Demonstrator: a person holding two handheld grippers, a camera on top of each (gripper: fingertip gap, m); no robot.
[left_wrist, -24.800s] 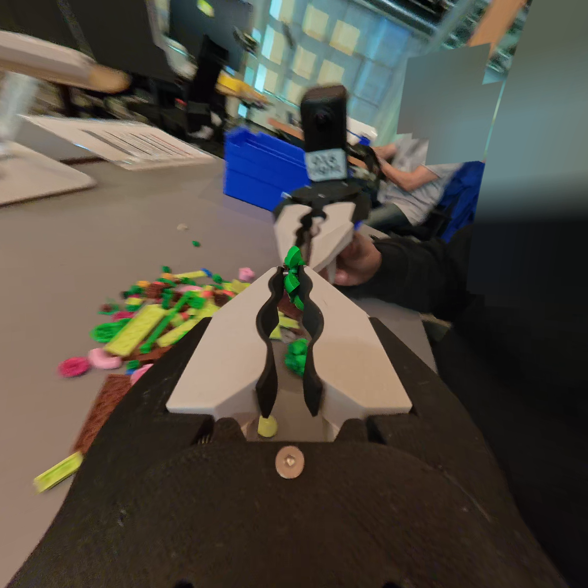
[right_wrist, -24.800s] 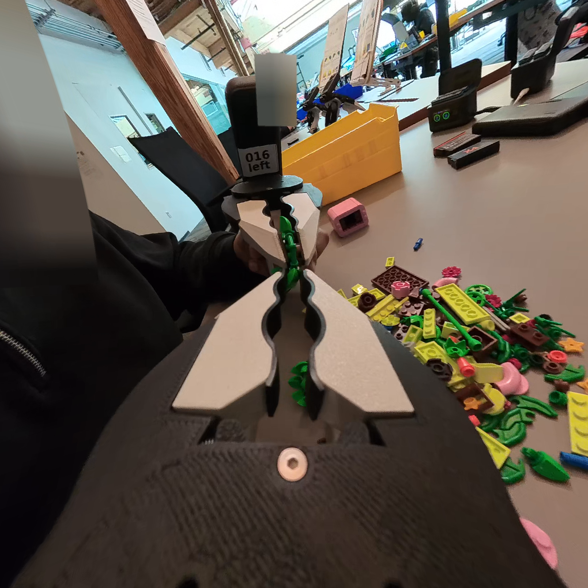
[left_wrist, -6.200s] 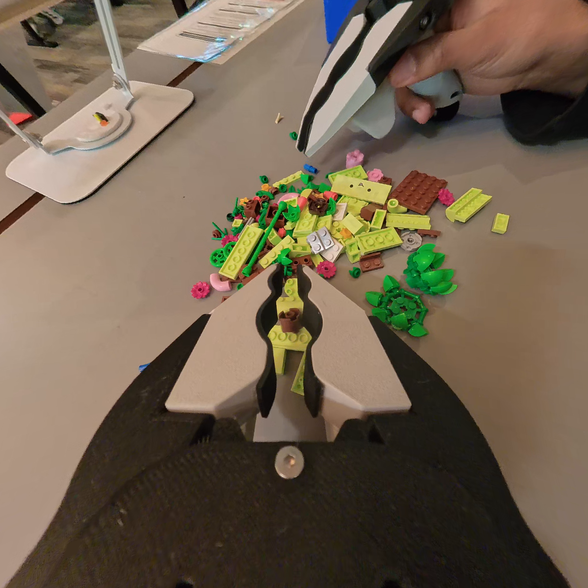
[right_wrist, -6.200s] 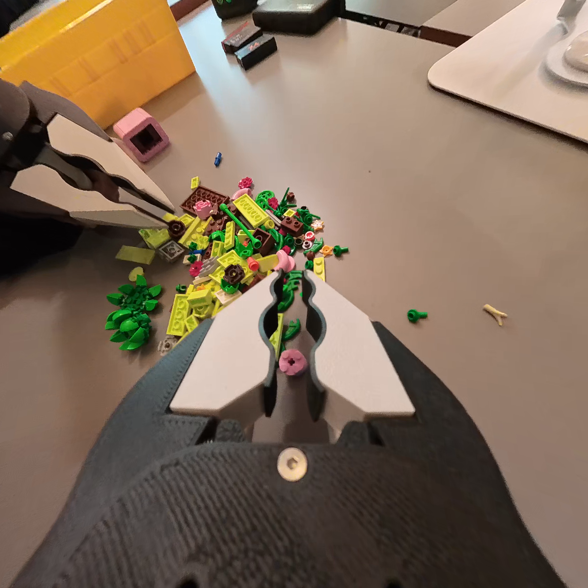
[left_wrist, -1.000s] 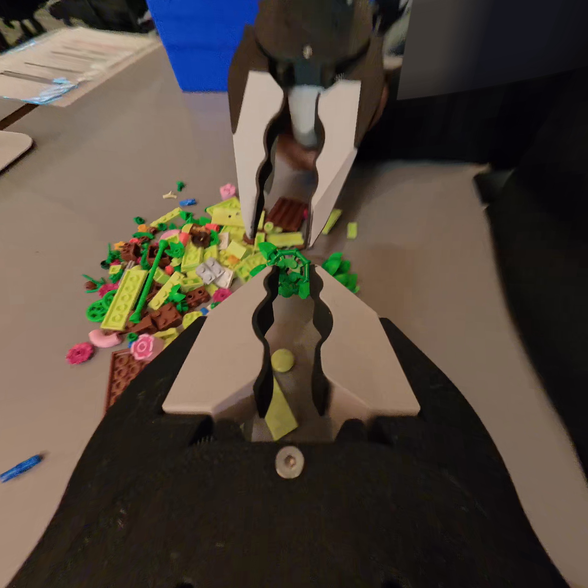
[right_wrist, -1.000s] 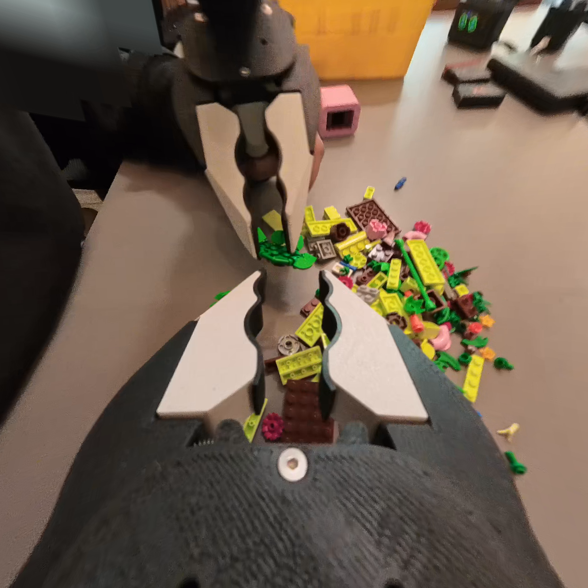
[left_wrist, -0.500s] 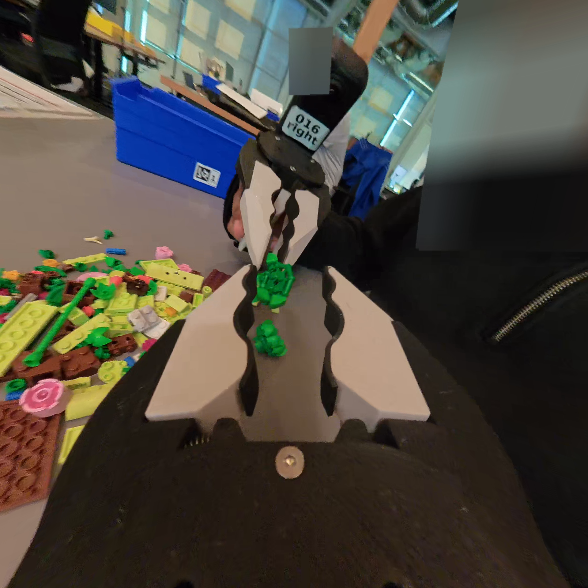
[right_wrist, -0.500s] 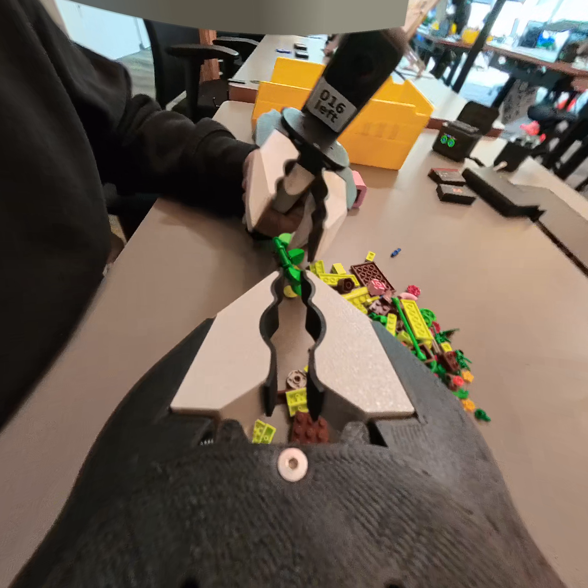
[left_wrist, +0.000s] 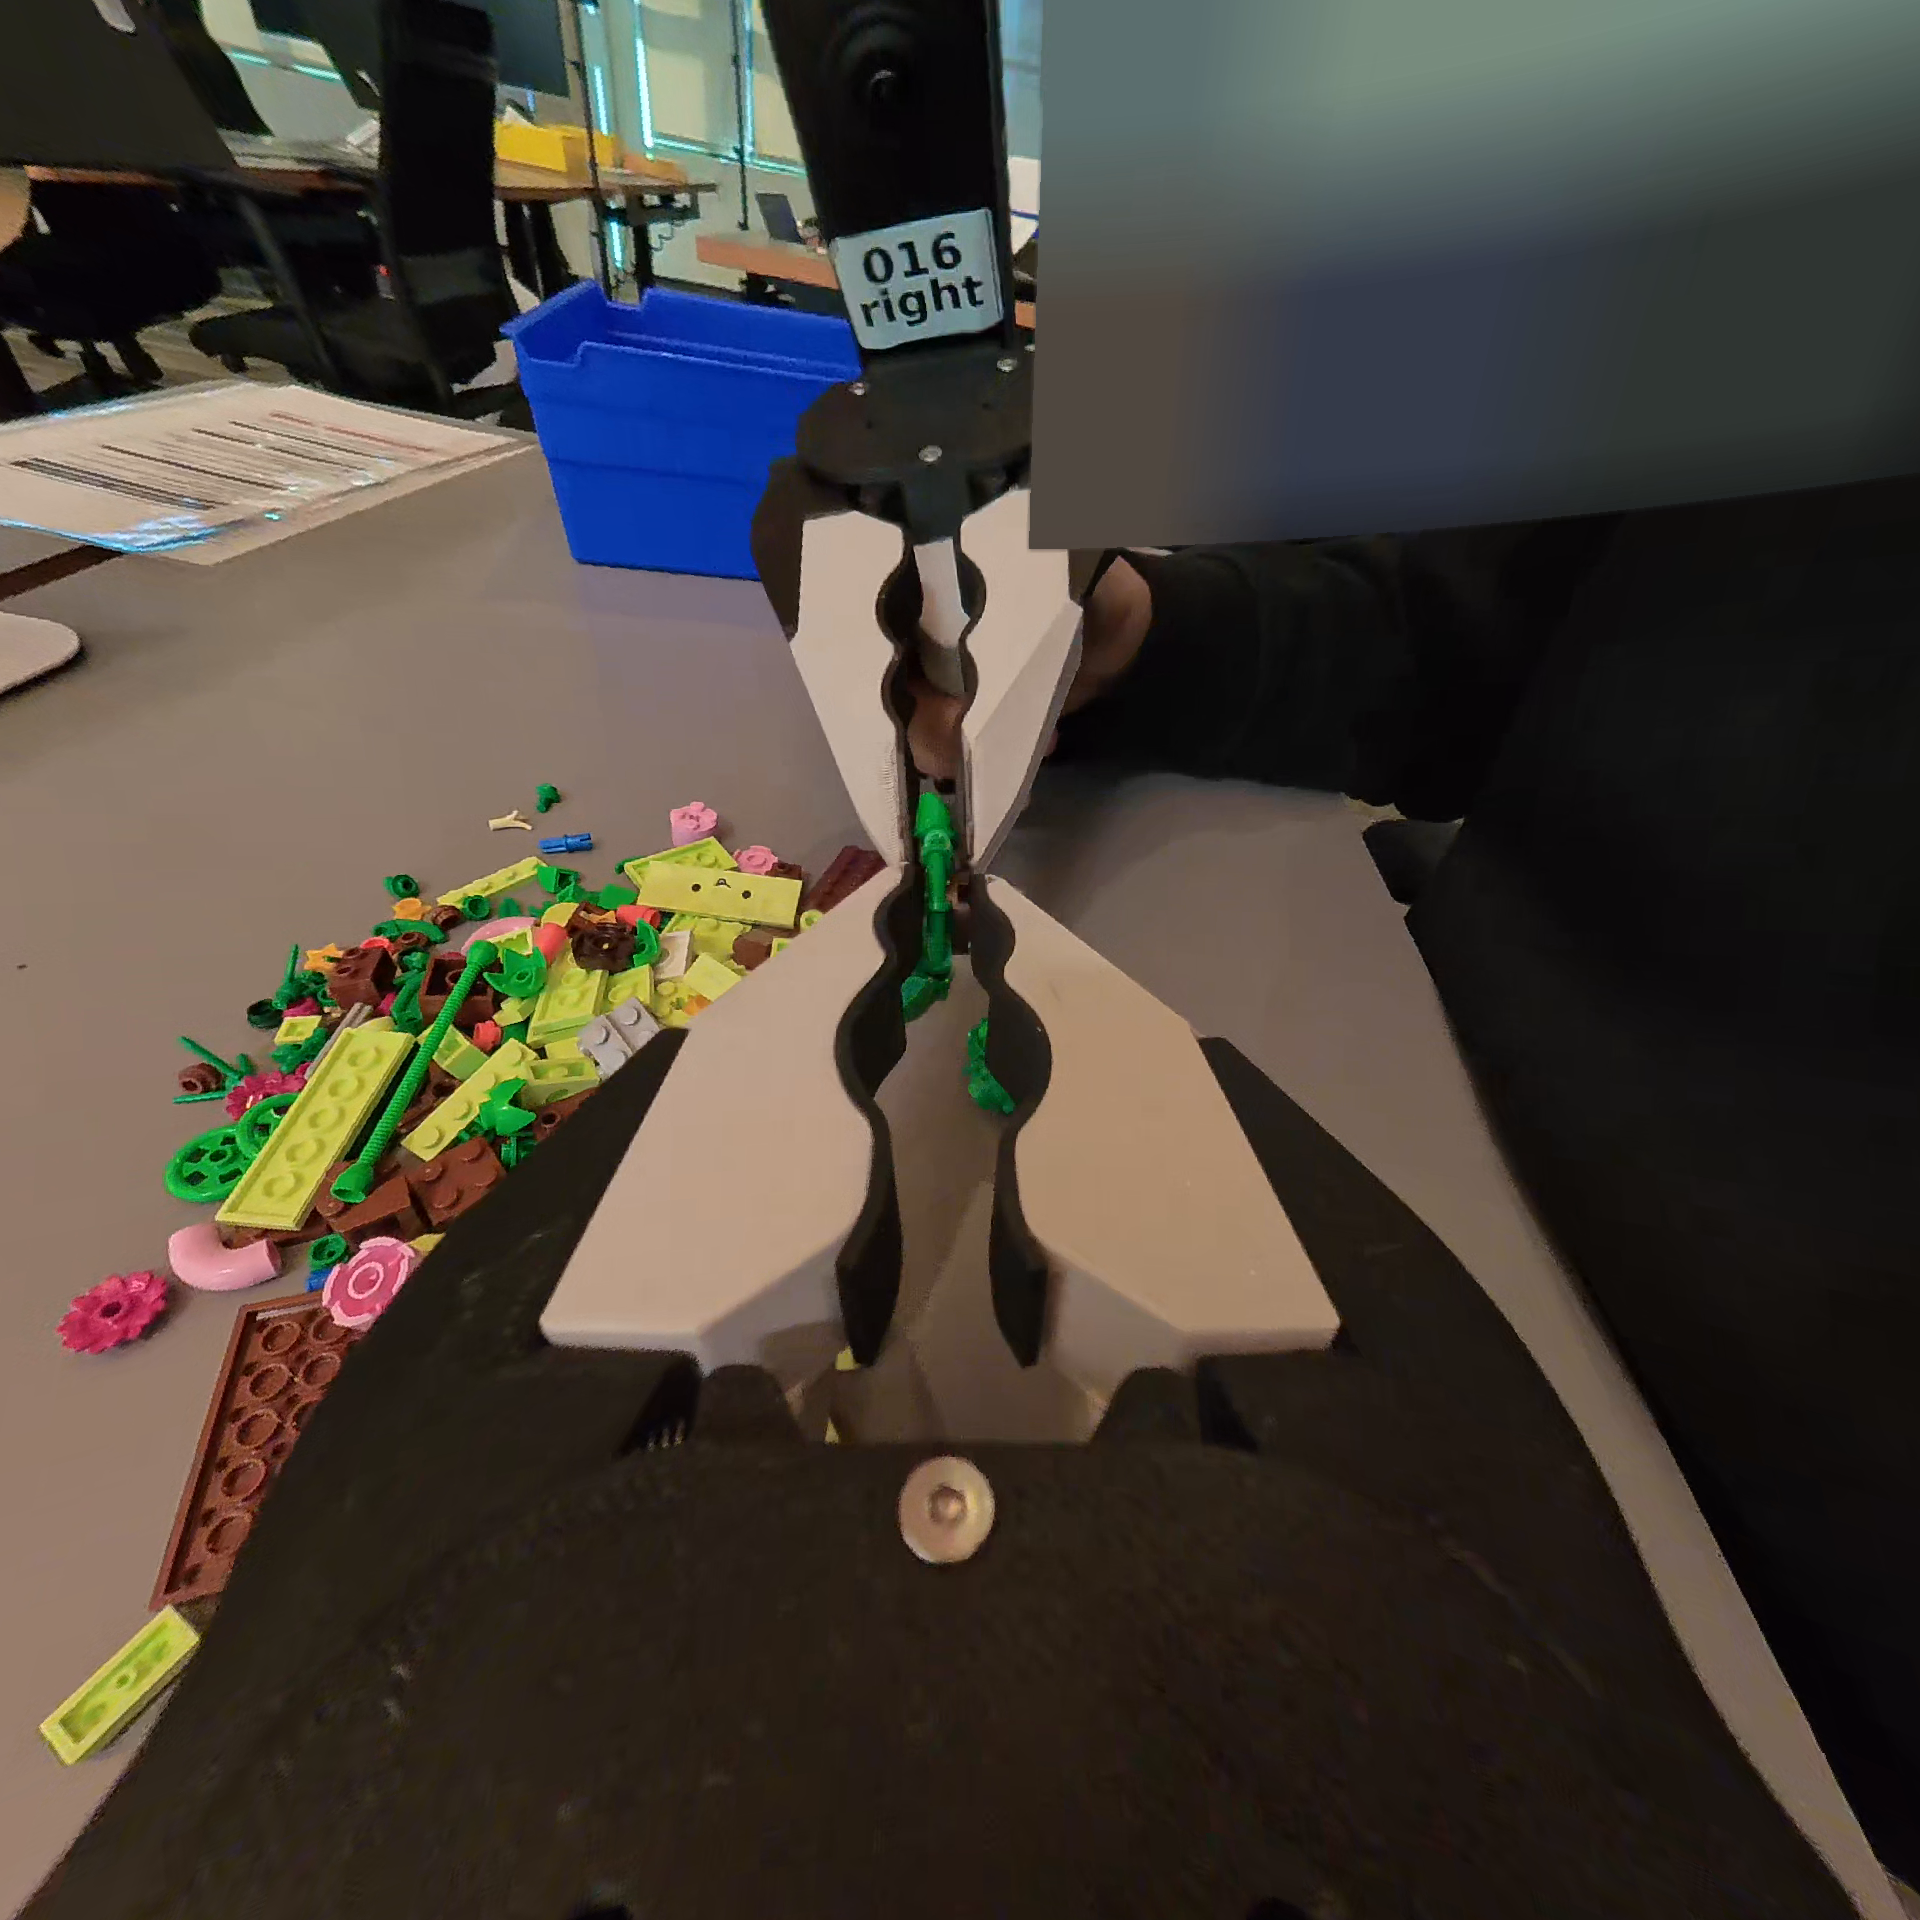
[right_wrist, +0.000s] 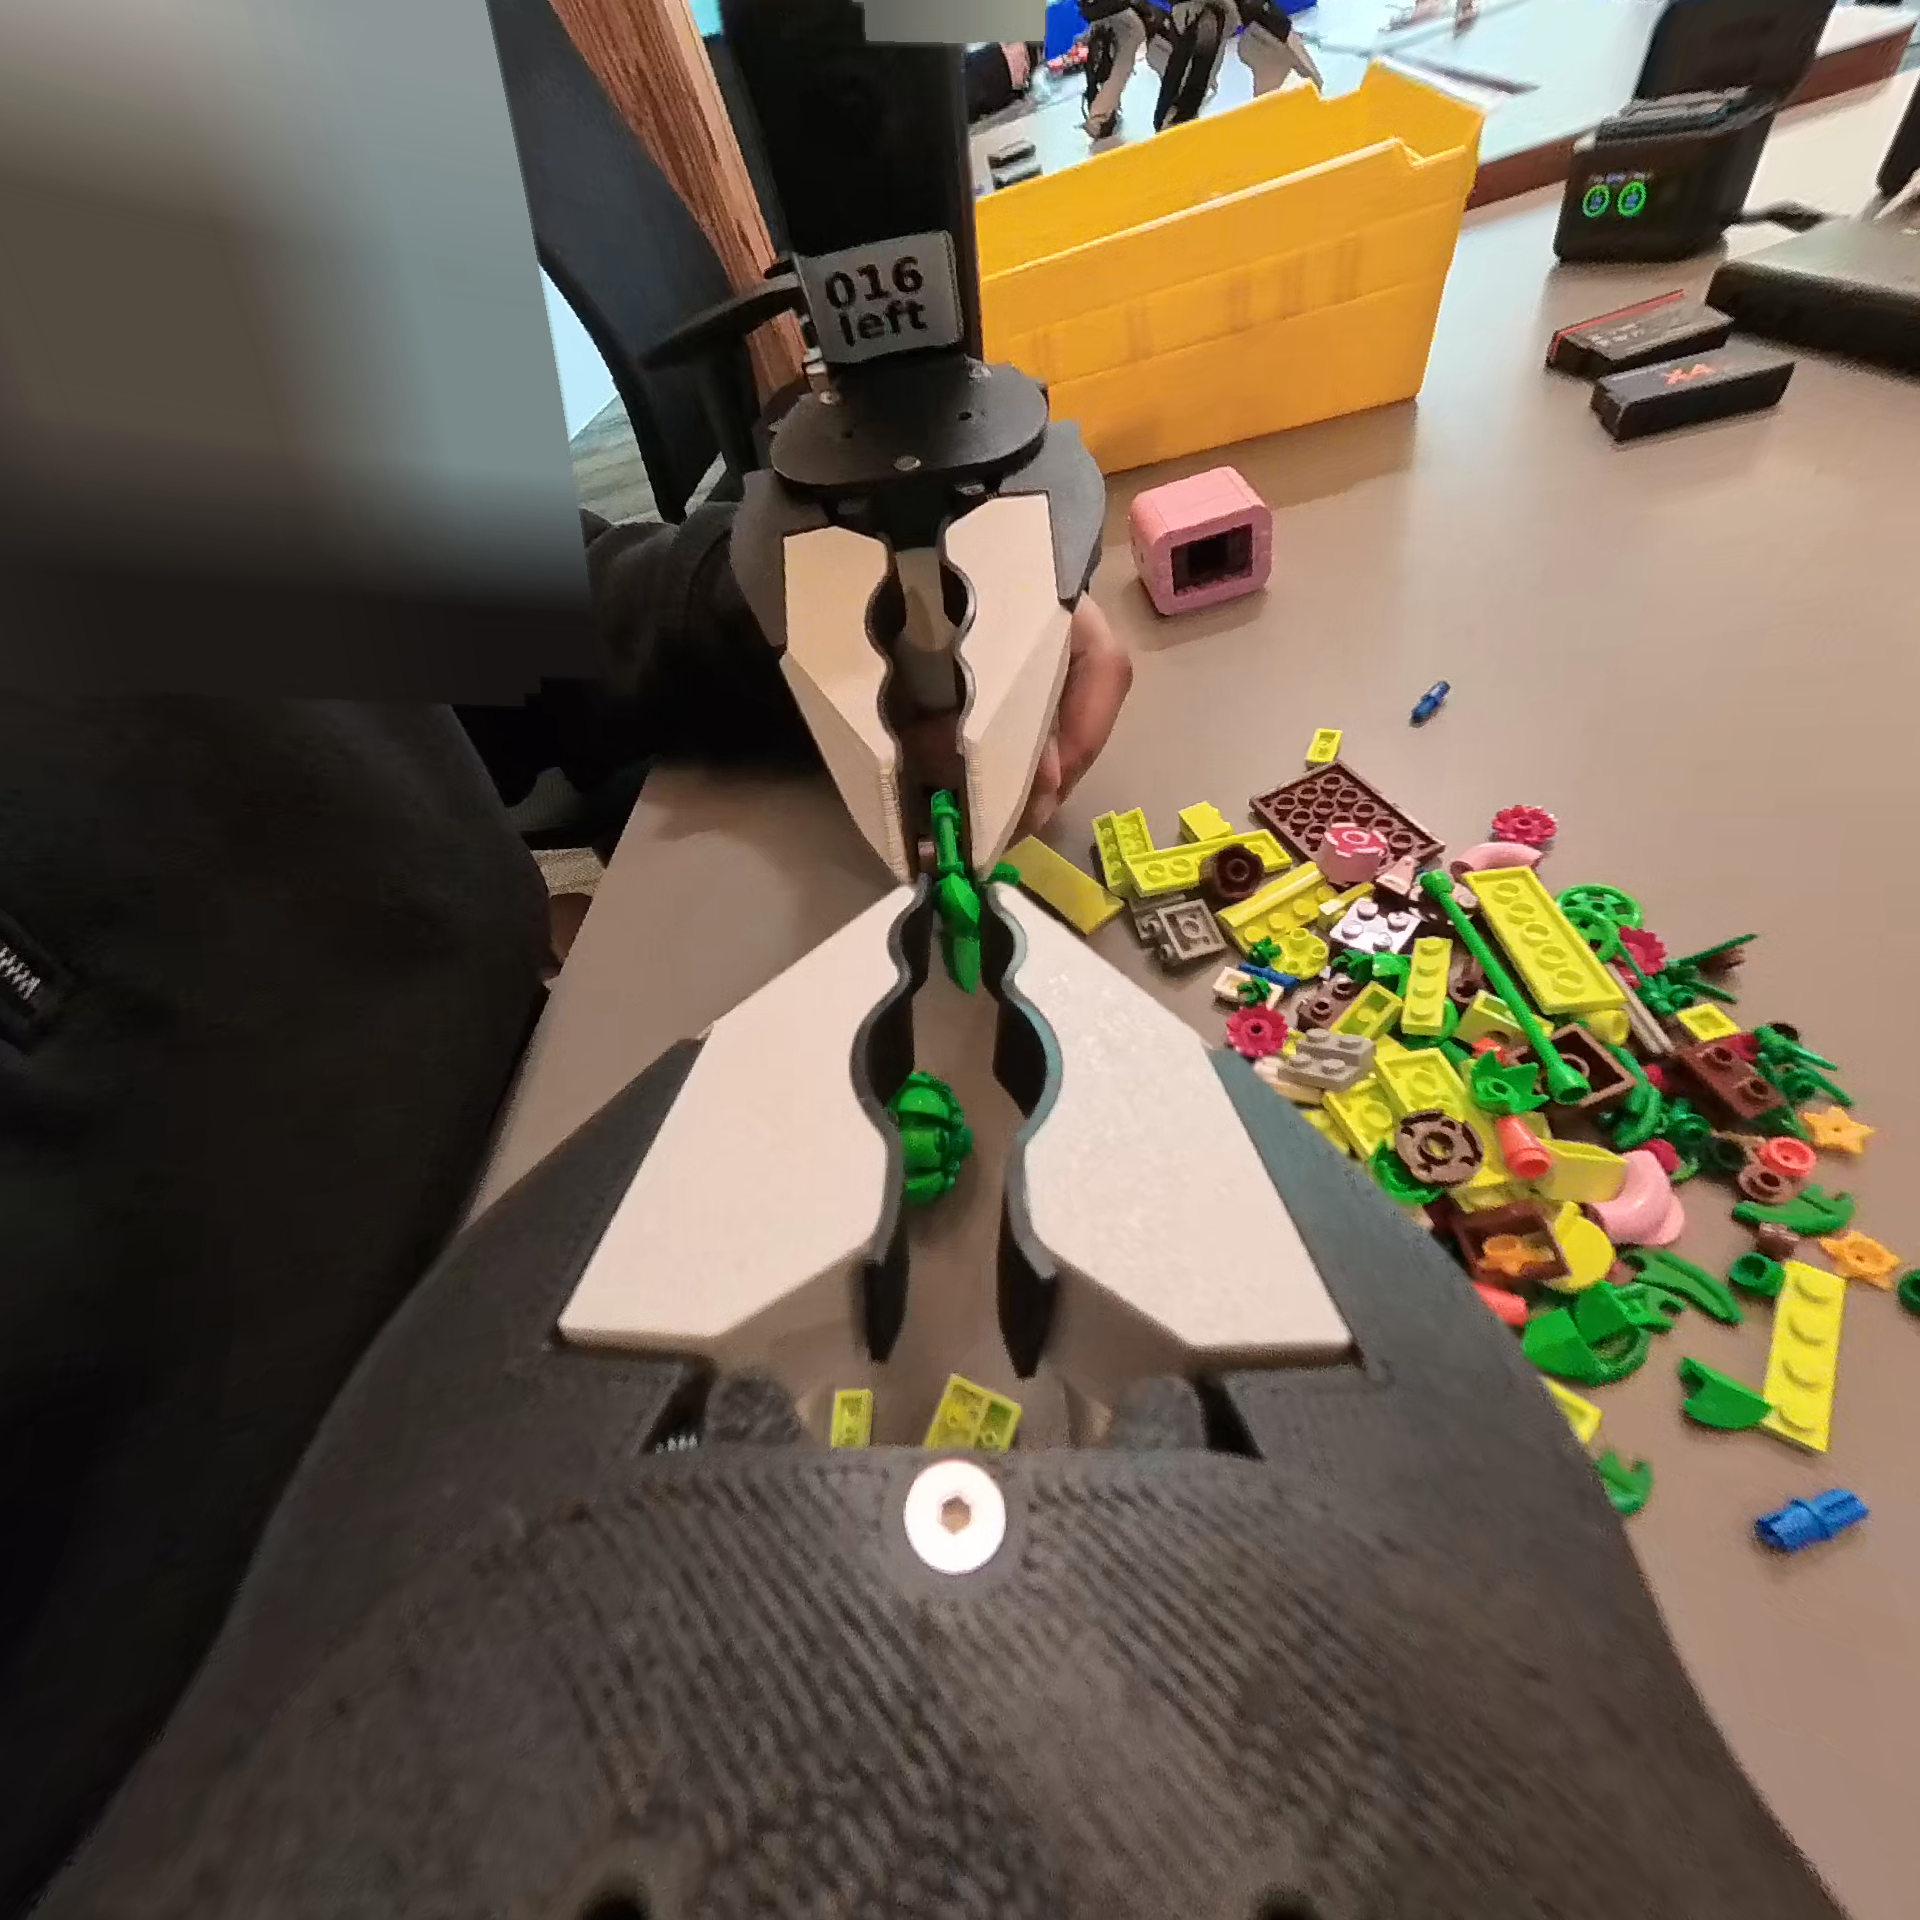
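Observation:
My left gripper (left_wrist: 940, 883) and right gripper (right_wrist: 958, 899) meet tip to tip above the grey table's near edge. Both are shut on one green leafy brick piece (left_wrist: 935, 914), which stands edge-on between the two pairs of tips; it also shows in the right wrist view (right_wrist: 954, 920). The right gripper (left_wrist: 935, 831) faces me in the left wrist view, and the left gripper (right_wrist: 940, 842) faces me in the right wrist view. A second green leaf cluster (right_wrist: 925, 1132) lies on the table below, seen through the gap between the fingers.
A pile of small lime, brown, green and pink bricks (right_wrist: 1455, 1039) lies beside the grippers. A brown studded plate (left_wrist: 249, 1444) lies nearer. A blue bin (left_wrist: 675, 436), a yellow bin (right_wrist: 1216, 301), a pink cube (right_wrist: 1200, 540) and black boxes (right_wrist: 1683, 364) stand farther back. The grippers are tip to tip, or close to it. The brown studded plate (left_wrist: 249, 1444) is about equally far from each gripper, around 15 cm.
My left gripper, open half a second ago, has shut on the green leafy piece that the right gripper holds. Both grippers have turned to face each other straight on.

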